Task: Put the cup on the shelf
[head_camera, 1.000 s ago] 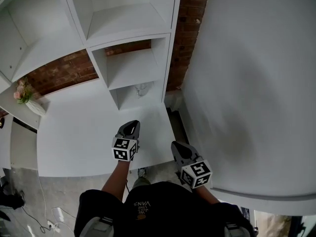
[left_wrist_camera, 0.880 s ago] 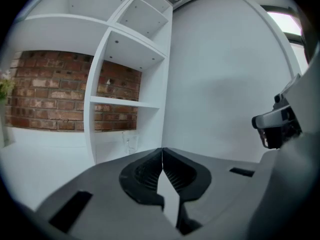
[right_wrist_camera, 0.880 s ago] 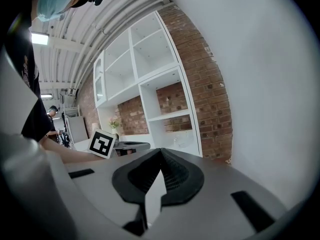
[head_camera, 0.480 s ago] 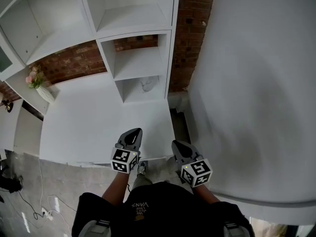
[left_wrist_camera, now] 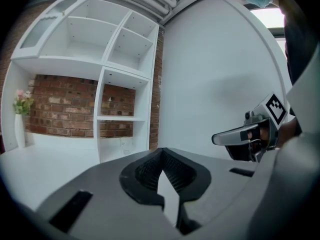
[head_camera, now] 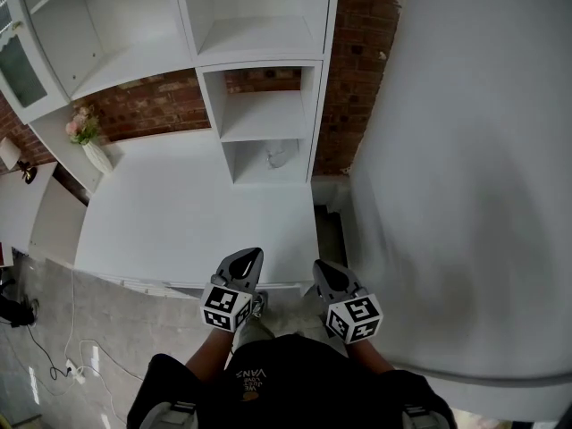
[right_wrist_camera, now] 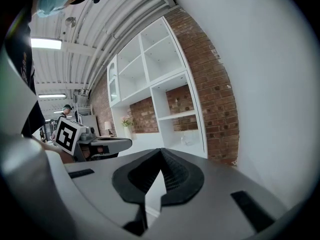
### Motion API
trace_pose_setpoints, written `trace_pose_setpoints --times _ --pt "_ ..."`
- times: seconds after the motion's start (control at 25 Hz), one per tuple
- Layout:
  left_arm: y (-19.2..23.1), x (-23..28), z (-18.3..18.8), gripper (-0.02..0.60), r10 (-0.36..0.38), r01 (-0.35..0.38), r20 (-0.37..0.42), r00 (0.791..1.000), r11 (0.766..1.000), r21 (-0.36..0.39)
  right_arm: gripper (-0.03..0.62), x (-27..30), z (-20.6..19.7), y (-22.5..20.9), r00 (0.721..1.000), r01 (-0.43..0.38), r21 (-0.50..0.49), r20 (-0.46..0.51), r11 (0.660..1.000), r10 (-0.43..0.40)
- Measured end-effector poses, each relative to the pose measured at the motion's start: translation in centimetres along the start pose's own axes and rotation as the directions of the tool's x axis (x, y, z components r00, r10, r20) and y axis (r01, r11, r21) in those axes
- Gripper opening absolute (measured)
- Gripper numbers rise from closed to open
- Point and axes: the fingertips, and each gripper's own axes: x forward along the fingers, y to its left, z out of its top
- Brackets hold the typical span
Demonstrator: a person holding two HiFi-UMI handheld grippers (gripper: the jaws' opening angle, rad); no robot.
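Note:
A clear glass cup point(head_camera: 279, 156) stands in the lowest cubby of the white shelf unit point(head_camera: 265, 114), against the brick wall. It shows faintly in the left gripper view point(left_wrist_camera: 123, 144) and the right gripper view point(right_wrist_camera: 186, 139). My left gripper point(head_camera: 251, 255) is shut and holds nothing, over the front edge of the white counter point(head_camera: 179, 222), well short of the cup. My right gripper point(head_camera: 319, 267) is shut and holds nothing too, beside the left one, over the gap by the wall. Each gripper shows in the other's view: the right gripper point(left_wrist_camera: 240, 136) and the left gripper point(right_wrist_camera: 107, 143).
A white vase with pink flowers point(head_camera: 89, 141) stands at the counter's far left. A big white wall point(head_camera: 465, 150) fills the right side. A dark gap point(head_camera: 329, 231) runs between counter and wall. Cables point(head_camera: 54, 365) lie on the grey floor at the left.
The shelf and counter have slid away in the head view, as seen from further back. Both grippers, once over the counter, now sit at its front edge, still shut.

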Motion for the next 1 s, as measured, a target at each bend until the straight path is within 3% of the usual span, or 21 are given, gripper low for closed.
trace_pose_setpoints --times 1.0 --pt "-3.1 -3.9 0.5 0.006 0.009 -0.010 0.042 0.999 1.000 0.013 0.000 -2.1 -1.0 1.1 1.000 0.009 -0.028 0.006 1.000 -0.009"
